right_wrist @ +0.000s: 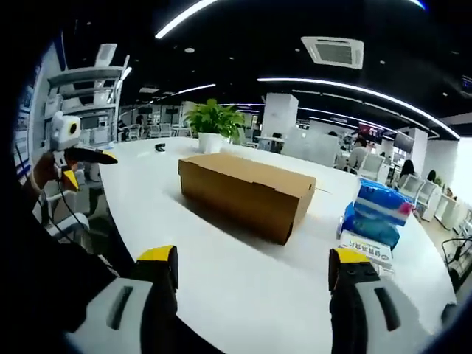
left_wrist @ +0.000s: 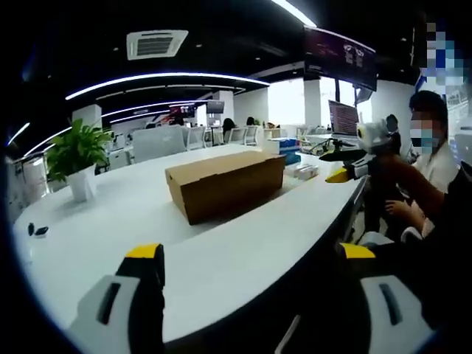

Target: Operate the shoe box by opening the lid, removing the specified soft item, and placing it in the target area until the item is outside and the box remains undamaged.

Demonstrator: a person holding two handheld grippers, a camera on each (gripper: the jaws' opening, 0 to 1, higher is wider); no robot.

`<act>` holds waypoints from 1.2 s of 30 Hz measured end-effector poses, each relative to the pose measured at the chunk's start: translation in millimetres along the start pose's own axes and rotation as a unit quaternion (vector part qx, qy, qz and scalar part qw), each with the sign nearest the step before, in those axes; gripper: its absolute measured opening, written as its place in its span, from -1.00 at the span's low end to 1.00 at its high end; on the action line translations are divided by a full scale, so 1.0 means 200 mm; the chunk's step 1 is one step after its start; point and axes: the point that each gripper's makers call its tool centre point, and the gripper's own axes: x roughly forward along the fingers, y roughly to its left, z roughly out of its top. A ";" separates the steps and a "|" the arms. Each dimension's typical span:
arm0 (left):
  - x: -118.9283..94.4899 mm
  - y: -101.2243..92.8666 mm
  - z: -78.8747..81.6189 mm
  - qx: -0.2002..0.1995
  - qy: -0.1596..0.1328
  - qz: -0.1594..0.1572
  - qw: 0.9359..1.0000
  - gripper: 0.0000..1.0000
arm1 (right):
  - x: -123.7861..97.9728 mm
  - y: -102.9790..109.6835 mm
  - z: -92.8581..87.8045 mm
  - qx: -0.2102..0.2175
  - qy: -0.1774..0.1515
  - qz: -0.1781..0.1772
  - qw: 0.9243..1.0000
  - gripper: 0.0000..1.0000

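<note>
Closed brown cardboard shoe box (left_wrist: 225, 184) sits mid white oval table (left_wrist: 110, 214), lid down; left gripper (left_wrist: 251, 254) hangs off table's near edge, yellow-tipped jaws spread wide, nothing between; right gripper (right_wrist: 251, 262) likewise gaping, empty, aimed at box; potted green plant (right_wrist: 214, 122) beyond box; blue plastic packs (right_wrist: 376, 214) beside box's end.

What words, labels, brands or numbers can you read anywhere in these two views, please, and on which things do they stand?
None can be read.
Cardboard shoe box: plain, no print visible.
White pack beside the blue packs: dark print, too blurred to read.
Hanging screen: coloured text, too small to read.
Monitor behind the table: lines of text, too small to read.
</note>
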 end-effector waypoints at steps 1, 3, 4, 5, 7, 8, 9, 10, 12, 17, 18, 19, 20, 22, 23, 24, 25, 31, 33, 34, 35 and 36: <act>0.00 0.00 0.00 -0.001 0.001 0.000 1.000 0.98 | -0.02 -0.01 -0.01 0.004 0.000 0.000 1.000 0.75; 0.00 0.00 0.00 -0.001 0.000 0.003 1.000 0.98 | -0.07 -0.04 -0.01 0.019 -0.008 -0.005 1.000 0.75; 0.00 0.00 -0.01 -0.002 0.001 0.004 1.000 0.98 | -0.09 -0.06 -0.02 0.029 -0.012 -0.011 0.999 0.75; 0.00 0.01 -0.01 -0.004 0.003 0.004 1.000 0.98 | -0.11 -0.07 -0.02 0.032 -0.012 -0.013 0.999 0.75; -0.01 0.01 -0.02 -0.008 0.006 0.004 1.000 0.98 | -0.15 -0.09 -0.04 0.034 -0.010 -0.018 0.999 0.75; -0.02 0.01 -0.01 -0.009 0.006 0.006 1.000 0.98 | -0.17 -0.10 -0.04 0.033 -0.008 -0.020 0.999 0.75; -0.03 0.02 -0.01 -0.009 0.004 0.010 1.000 0.98 | -0.19 -0.11 -0.05 0.032 -0.006 -0.022 0.999 0.76; -0.03 0.03 -0.01 -0.009 0.004 0.013 1.000 0.98 | -0.20 -0.12 -0.05 0.033 -0.005 -0.023 0.999 0.77; -0.04 0.04 -0.01 -0.011 0.003 0.019 1.000 0.98 | -0.22 -0.13 -0.06 0.041 -0.005 -0.021 0.999 0.77; -0.05 0.05 -0.01 -0.013 0.004 0.023 1.000 0.98 | -0.25 -0.14 -0.07 0.046 0.005 -0.023 0.999 0.78; -0.06 0.05 -0.01 -0.015 0.004 0.024 1.000 0.98 | -0.27 -0.14 -0.07 0.046 0.012 -0.025 0.999 0.78; -0.07 0.05 -0.01 -0.016 0.005 0.026 1.000 0.98 | -0.28 -0.15 -0.08 0.046 0.019 -0.026 0.998 0.78; -0.08 0.06 0.00 -0.010 0.003 0.032 0.999 0.98 | -0.30 -0.15 -0.08 0.048 0.020 -0.027 0.998 0.77; -0.09 0.07 0.01 -0.007 0.000 0.034 0.999 0.98 | -0.30 -0.14 -0.10 0.047 0.024 -0.024 0.998 0.77; -0.09 0.06 0.02 -0.007 -0.001 0.034 0.999 0.98 | -0.30 -0.14 -0.11 0.046 0.028 -0.024 0.998 0.77; -0.09 0.06 0.02 -0.007 -0.001 0.032 0.999 0.98 | -0.29 -0.13 -0.11 0.045 0.030 -0.024 0.998 0.77; -0.09 0.05 0.02 -0.008 -0.003 0.032 0.999 0.98 | -0.29 -0.13 -0.12 0.044 0.030 -0.025 0.998 0.77; -0.07 0.08 0.01 -0.017 0.002 0.037 0.999 0.98 | -0.27 -0.13 -0.12 0.053 0.024 -0.019 0.998 0.76; -0.06 0.07 0.01 -0.019 0.002 0.034 0.999 0.98 | -0.27 -0.15 -0.14 0.057 0.033 -0.023 0.998 0.76; -0.06 0.06 0.02 -0.019 0.000 0.032 0.999 0.98 | -0.27 -0.16 -0.15 0.059 0.038 -0.029 0.997 0.76; -0.06 0.05 0.03 -0.019 -0.002 0.031 0.999 0.98 | -0.27 -0.16 -0.15 0.058 0.038 -0.031 0.997 0.75; -0.06 0.05 0.03 -0.019 -0.003 0.030 0.999 0.98 | -0.27 -0.17 -0.15 0.056 0.034 -0.036 0.997 0.74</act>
